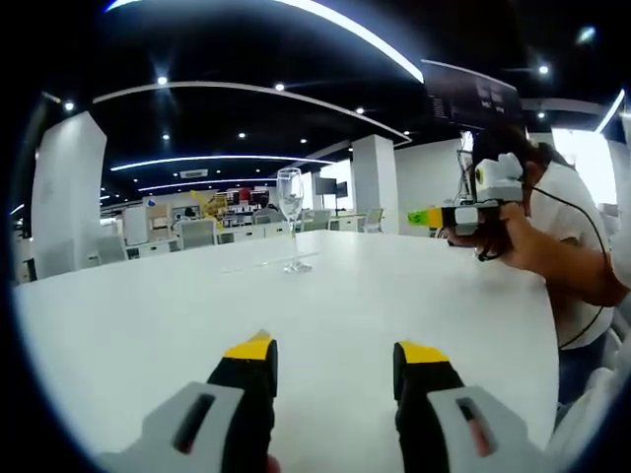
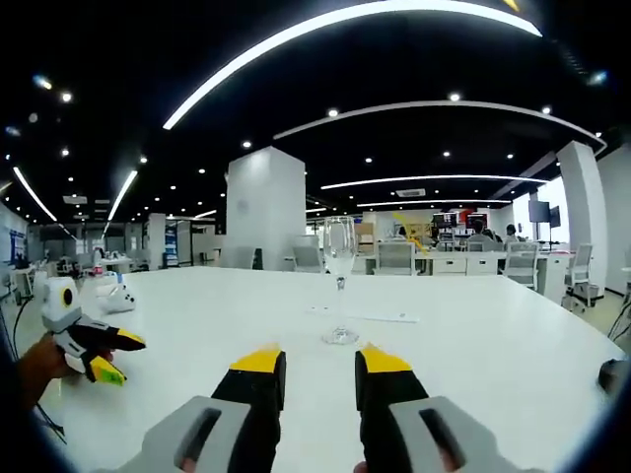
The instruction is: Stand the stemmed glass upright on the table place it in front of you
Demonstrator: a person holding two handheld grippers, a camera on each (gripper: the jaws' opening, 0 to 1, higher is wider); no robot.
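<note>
A clear stemmed glass stands upright on a wide white table, its foot flat on the surface. In the left gripper view it sits in the upper middle of the frame, well beyond the jaws. In the right gripper view the stemmed glass is at the centre, near the jaw tips but apart from them, with nothing between.

The left hand-held gripper rises from the bottom of its own frame, its black jaws with yellow tips spread wide and holding nothing. In the right gripper view it appears again at the lower left of the frame, gripped by a hand; from here its jaws look parted.

The right hand-held gripper rises from the bottom of its frame with its jaws set narrow – a slim gap, nothing between them. In the left gripper view it shows at the right, held level by a person in a white top leaning at the table's edge; whether its jaws are parted I cannot tell from this side.

A flat pale strip lies on the table just behind the glass. Beyond the table are white pillars, desks and chairs – an open office under long curved ceiling lights.
</note>
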